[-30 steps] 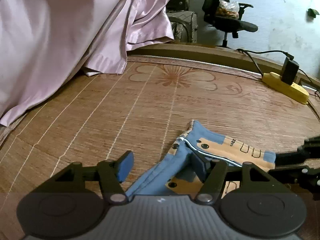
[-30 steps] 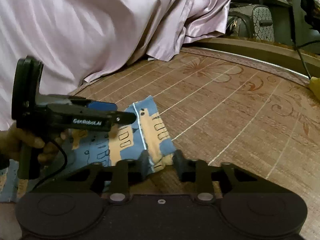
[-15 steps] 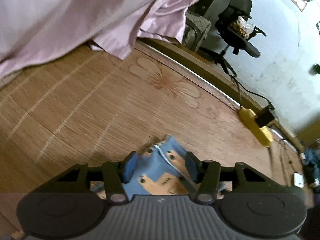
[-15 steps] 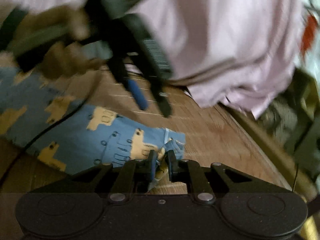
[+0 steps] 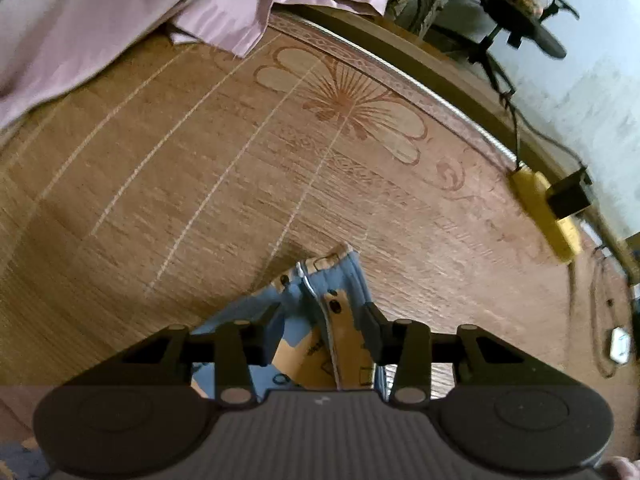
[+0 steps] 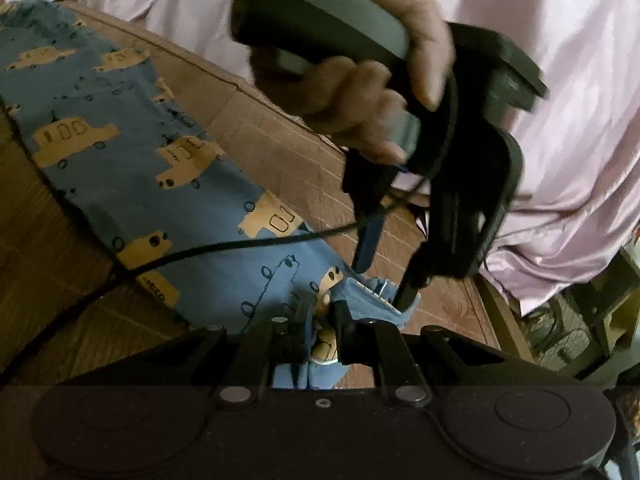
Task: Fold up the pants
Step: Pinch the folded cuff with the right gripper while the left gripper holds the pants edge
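Right gripper (image 6: 320,330) clamped; left gripper (image 5: 320,326) spread.

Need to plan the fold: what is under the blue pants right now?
The blue pants lie on the woven mat, which shows all around them. Anything beneath the fabric itself is covered. The right tongs pinch a bunched end; the left tongs straddle it, open.

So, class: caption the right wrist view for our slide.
Right gripper pinches the blue pants hem on the mat while the left gripper hovers close above.
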### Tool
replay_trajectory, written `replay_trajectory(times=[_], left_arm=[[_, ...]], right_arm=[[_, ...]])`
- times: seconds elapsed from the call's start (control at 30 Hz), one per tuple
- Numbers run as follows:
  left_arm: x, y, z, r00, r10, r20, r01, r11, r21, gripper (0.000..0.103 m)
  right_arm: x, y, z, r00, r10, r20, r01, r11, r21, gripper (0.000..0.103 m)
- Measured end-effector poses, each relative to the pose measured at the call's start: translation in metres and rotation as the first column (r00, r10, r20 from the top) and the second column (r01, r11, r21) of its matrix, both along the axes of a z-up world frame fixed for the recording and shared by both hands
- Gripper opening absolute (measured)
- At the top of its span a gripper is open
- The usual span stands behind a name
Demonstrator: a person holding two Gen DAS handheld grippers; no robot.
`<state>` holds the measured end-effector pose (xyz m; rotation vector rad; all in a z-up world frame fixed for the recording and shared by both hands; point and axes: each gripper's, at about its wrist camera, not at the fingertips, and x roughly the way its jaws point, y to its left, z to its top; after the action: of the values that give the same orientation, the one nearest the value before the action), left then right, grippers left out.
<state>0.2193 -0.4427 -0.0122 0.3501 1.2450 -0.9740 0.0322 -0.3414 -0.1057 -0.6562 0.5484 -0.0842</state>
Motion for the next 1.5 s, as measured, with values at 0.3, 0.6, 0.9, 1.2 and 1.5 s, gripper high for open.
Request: replay_trajectory(times=[0.3,0.6,0.9,1.2,1.5], left_arm=[[-0.012,-0.007,0.007,0.998,-0.047,0.030,0.046,0.998,0.030,0.062],[-0.012,-0.009,-0.005,1.000,-0.001,-0.001,0.001,0.996,0.091,0.018],[0.022,0.038,-0.019,0.962,0.152,-0.227,-0.164,0.986,-0.035,0.009],[0.044,0.065,-0.040,0.882,0.245,-0.402,-0.298,0.952,-0.073,0.009],[0.044,0.066,-0.041,0.883,0.229,-0.410,-0.286,0.955,-0.082,0.010]], right_arm=[[0.000,0.009,-0.007,0.999,0.040,-0.021,-0.041,0.998,-0.044,0.012],[-0.003,0.011,-0.006,0.998,0.052,-0.018,-0.053,0.997,-0.056,0.011],[-0.014,0.009,-0.005,0.998,-0.040,0.043,0.039,0.999,0.027,0.040],[0.001,0.001,-0.007,0.999,-0.052,0.006,0.051,0.990,0.131,0.060],[0.018,-0.015,-0.003,0.995,-0.097,-0.034,0.102,0.952,0.288,0.039]])
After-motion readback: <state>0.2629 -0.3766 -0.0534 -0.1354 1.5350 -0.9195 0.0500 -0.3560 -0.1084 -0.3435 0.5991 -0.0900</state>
